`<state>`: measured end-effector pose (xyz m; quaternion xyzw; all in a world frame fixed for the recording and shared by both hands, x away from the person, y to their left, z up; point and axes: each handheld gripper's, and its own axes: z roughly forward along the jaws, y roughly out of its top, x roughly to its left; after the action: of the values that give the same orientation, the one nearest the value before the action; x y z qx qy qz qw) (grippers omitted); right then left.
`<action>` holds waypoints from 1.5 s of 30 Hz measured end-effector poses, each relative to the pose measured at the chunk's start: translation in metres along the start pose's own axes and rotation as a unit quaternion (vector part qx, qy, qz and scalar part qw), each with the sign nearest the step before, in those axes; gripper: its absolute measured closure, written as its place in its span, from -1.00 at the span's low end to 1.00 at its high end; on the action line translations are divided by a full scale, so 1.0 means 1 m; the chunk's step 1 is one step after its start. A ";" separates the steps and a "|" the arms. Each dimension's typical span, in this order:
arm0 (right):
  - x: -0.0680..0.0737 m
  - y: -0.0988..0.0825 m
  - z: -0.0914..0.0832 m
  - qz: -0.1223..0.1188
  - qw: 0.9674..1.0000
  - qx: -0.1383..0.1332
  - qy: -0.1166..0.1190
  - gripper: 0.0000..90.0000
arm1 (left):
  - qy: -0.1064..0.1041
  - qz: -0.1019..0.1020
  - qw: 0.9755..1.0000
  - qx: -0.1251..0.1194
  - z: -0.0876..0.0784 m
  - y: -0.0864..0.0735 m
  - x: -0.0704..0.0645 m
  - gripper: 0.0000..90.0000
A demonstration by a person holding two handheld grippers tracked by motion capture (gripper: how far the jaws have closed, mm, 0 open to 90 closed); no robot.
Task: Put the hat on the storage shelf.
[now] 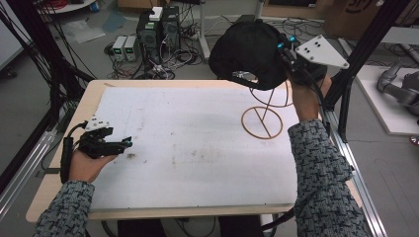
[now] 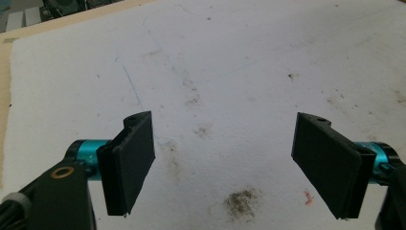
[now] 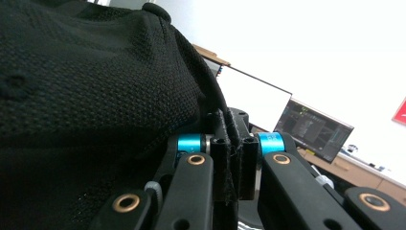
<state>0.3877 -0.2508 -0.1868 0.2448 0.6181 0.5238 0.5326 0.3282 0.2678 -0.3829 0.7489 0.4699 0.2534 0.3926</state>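
Black mesh cap (image 1: 247, 47) hangs in the upper middle of the high view, lifted clear of the table and sitting above a thin wire stand (image 1: 262, 118) whose round ring base lies on the white mat right of centre. The right gripper (image 1: 285, 48) holds the cap at its right edge, with the grey three-cornered plate just to the right of the teal fittings and the person's right hand (image 1: 305, 96) and patterned sleeve reaching up from the lower right. In the right gripper view the cap (image 3: 91, 96) covers the left half and upper left of the frame, and the two black jaws are pressed together on a fold of its fabric at lower centre; a lit monitor (image 3: 311, 129) stands at the right behind them. The left gripper (image 1: 121, 144) rests low at the left of the high view, at the left edge of the white mat (image 1: 197, 148), held in the left hand (image 1: 86, 165). In the left gripper view its jaws stand wide apart with nothing between them, over the stained mat (image 2: 215, 86), a dark smudge (image 2: 242, 201) at bottom centre. Beyond the table (image 1: 91, 101), at the top of the high view, boxes and tangled cables (image 1: 163, 49) sit on the floor.
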 end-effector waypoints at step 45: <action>-0.033 -0.107 -0.030 0.004 0.993 0.116 -0.034 0.96 | -0.005 0.005 1.000 0.007 0.006 0.000 -0.004 -0.49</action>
<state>0.3979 -0.3264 -0.2742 0.3251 0.6553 0.4423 0.5189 0.3311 0.2620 -0.3867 0.7553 0.4661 0.2479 0.3885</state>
